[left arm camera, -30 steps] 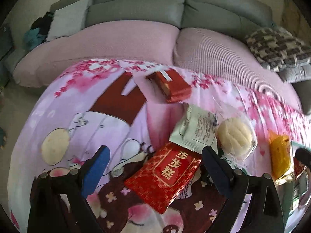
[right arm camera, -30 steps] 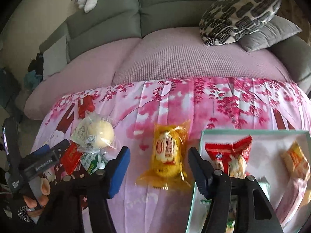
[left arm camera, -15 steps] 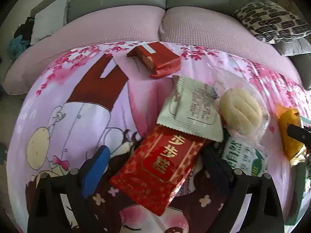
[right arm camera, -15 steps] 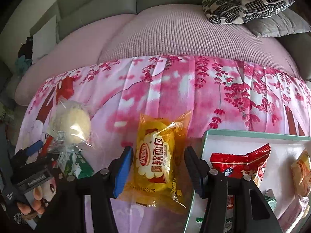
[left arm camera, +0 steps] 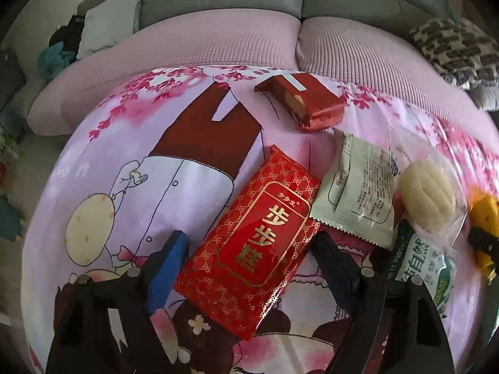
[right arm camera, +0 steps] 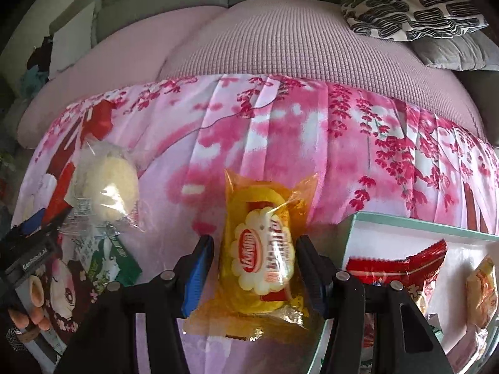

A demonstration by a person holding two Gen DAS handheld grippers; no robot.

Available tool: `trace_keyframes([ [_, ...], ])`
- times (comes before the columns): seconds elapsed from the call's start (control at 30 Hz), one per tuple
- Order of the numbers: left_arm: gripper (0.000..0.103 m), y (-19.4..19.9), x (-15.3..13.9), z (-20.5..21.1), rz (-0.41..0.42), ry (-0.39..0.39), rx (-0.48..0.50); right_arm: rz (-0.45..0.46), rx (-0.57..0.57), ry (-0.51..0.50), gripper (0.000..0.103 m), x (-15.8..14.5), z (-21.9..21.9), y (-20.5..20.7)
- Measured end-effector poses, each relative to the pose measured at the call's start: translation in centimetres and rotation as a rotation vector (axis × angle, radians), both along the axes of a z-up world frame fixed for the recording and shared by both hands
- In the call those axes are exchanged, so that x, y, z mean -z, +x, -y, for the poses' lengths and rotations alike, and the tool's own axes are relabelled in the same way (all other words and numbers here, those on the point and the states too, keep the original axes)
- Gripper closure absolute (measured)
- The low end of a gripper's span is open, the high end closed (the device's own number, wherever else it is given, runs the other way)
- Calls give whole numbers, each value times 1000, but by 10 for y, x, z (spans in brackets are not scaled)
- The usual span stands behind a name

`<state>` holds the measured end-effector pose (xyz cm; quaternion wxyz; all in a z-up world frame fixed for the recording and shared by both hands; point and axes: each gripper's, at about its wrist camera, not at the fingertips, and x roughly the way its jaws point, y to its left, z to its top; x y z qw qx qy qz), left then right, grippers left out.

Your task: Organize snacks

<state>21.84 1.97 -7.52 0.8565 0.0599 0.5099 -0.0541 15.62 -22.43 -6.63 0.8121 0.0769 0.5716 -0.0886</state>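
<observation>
Left wrist view: flat red foil snack pack with gold lattice print and gold characters (left arm camera: 259, 246) is lying diagonally on the pink cartoon-print cloth (left arm camera: 149, 143), sitting between the jaws of the left hand-held gripper (left arm camera: 249, 252). Jaws are closing on it; the right finger is at the pack's edge, the blue-padded left finger is standing just off the other edge, so no firm grip is showing.

Just right of the pack, a pale green sachet with printed text (left arm camera: 358, 196) is overlapping its corner. Beyond that, a round cream bun in clear wrap (left arm camera: 427, 196) is resting over a green-and-white pouch (left arm camera: 427, 268). A dark red foil-wrapped bar (left arm camera: 305, 99) is lying further back, apart from the rest.

Right wrist view: yellow clear-film bread pack with a red logo (right arm camera: 265, 255) is lying on the cloth between the fingers of the right hand-held gripper (right arm camera: 255, 265). Jaws are sitting narrow, both pads right at the pack's sides; can't tell if they're actually pressing.

Just right of it, a white tray with a mint-green rim (right arm camera: 352, 227) is holding a red crinkle-edge packet (right arm camera: 402, 265) and an orange-yellow packet (right arm camera: 482, 293). The wrapped bun is showing at left, with the left hand-held gripper and fingers of a hand (right arm camera: 28, 314) at the lower left edge.

A pink-covered sofa (right arm camera: 265, 46) with a black-and-white patterned cushion (right arm camera: 411, 3) is running behind.
</observation>
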Motion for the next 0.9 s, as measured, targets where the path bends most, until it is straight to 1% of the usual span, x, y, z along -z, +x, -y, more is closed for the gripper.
trace_keyframes([
  [0.13,21,-1,-1,0,-5,-3,-1,-7,-7,-14,45,3,-3,2],
  [0.23,25,-1,-3,0,-1,-4,-15,-16,-14,-42,47,6,-7,3],
  [0.37,35,1,-5,-5,10,-16,-55,-20,-1,-57,49,7,-8,5],
  [0.53,44,2,-6,-9,22,-22,-78,-13,9,-78,54,6,-9,4],
  [0.6,51,1,-7,-11,27,-25,-91,-6,9,-82,56,5,-11,1],
  [0.7,52,2,-8,-16,25,-42,-111,3,3,-85,57,4,-14,-5],
  [0.9,55,-2,-12,-14,14,-39,-142,30,9,-67,58,-3,-19,-22],
])
